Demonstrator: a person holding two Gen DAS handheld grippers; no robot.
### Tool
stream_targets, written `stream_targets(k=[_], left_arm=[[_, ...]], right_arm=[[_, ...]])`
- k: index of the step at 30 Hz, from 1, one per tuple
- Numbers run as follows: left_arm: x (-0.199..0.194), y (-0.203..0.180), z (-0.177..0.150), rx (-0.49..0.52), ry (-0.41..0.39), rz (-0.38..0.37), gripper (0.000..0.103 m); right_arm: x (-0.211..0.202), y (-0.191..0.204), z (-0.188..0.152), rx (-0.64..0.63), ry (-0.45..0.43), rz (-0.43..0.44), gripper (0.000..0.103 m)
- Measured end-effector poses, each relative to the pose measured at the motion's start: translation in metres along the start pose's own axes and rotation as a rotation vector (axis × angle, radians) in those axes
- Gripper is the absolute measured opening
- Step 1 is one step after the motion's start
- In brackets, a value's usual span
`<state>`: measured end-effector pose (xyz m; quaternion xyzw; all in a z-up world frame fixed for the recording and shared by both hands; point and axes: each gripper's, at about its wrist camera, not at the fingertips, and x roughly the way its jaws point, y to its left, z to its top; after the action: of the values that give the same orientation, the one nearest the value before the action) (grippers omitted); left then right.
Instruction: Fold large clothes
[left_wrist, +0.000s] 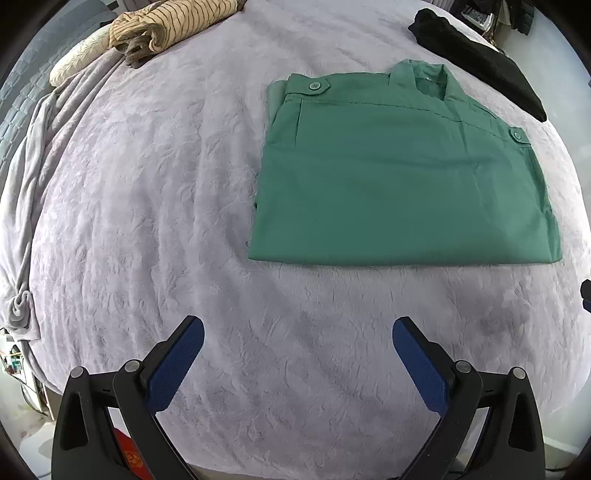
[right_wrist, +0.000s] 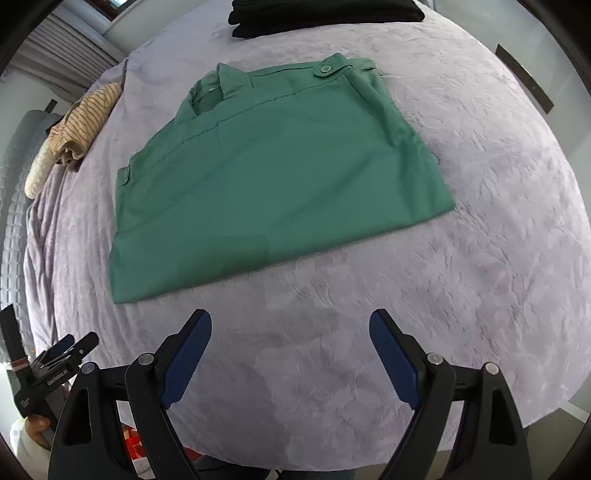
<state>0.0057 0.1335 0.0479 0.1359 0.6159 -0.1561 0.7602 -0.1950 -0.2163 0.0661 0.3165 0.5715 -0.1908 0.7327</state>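
A green shirt (left_wrist: 399, 177) lies folded into a flat rectangle on the lilac bed cover (left_wrist: 147, 206), collar at the far side and a button tab on each shoulder. It also shows in the right wrist view (right_wrist: 266, 177). My left gripper (left_wrist: 298, 328) is open and empty, held above the cover near the bed's front edge, short of the shirt and to its left. My right gripper (right_wrist: 290, 321) is open and empty, just short of the shirt's near hem. The left gripper shows at the lower left of the right wrist view (right_wrist: 70, 347).
A striped beige garment (left_wrist: 166, 26) lies bunched at the far left of the bed, also seen in the right wrist view (right_wrist: 85, 122). A folded black garment (left_wrist: 480, 62) lies at the far right, seen too in the right wrist view (right_wrist: 325, 14). The lilac cover (right_wrist: 480, 221) spreads around the shirt.
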Motion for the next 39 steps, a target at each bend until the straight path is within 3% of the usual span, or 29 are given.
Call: stream_targets(k=[19, 39], left_arm=[[0.002, 0.017, -0.005, -0.035, -0.011, -0.034, 0.102], [0.022, 0.033, -0.002, -0.017, 0.020, -0.067, 0.102]], right_arm=[[0.007, 0.039, -0.007, -0.047, 0.051, -0.162, 0.089], [0.022, 0.089, -0.017, -0.171, 0.042, -0.154, 0.089]])
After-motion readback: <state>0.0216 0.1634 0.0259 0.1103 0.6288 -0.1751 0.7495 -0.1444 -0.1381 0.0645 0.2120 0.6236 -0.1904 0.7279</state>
